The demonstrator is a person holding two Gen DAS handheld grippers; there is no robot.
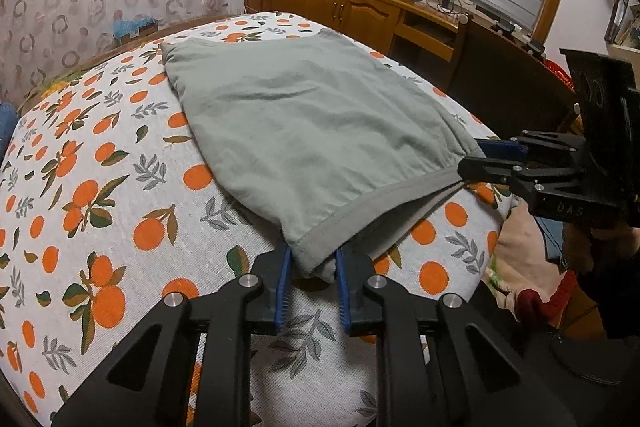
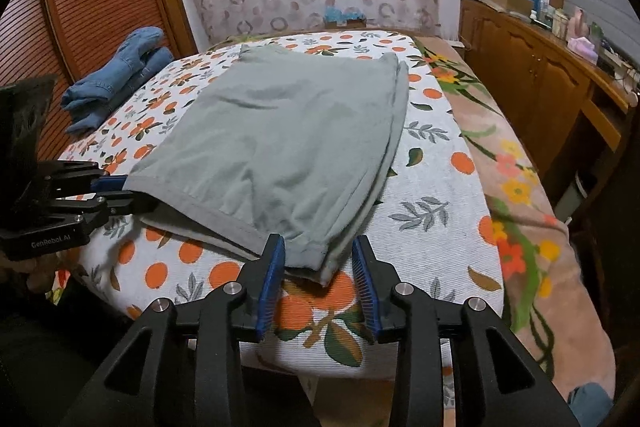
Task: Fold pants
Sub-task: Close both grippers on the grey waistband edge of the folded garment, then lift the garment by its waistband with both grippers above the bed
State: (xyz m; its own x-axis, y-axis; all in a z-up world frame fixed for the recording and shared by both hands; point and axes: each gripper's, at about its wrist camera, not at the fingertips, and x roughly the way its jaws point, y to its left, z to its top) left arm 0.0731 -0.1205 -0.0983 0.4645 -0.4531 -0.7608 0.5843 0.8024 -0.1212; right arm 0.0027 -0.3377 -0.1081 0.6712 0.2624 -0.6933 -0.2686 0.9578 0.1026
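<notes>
My left hand-held gripper [image 1: 311,269] is clenched on one near corner of the grey-green pants [image 1: 304,131], its blue pads [image 1: 285,275] pressing the hem from both sides. My right hand-held gripper [image 2: 319,267] stands released at the other near corner: the fabric lies between its blue pads [image 2: 272,267], but there is a clear gap on the right side. The pants lie folded and flat on the orange-patterned bedspread [image 2: 440,187], stretching away from both grippers toward the far edge of the bed. Seen from the right gripper, a pile of blue denim [image 2: 120,79] sits far off to the left, and a wooden sideboard [image 2: 540,75] stands to the right beyond the bed.
</notes>
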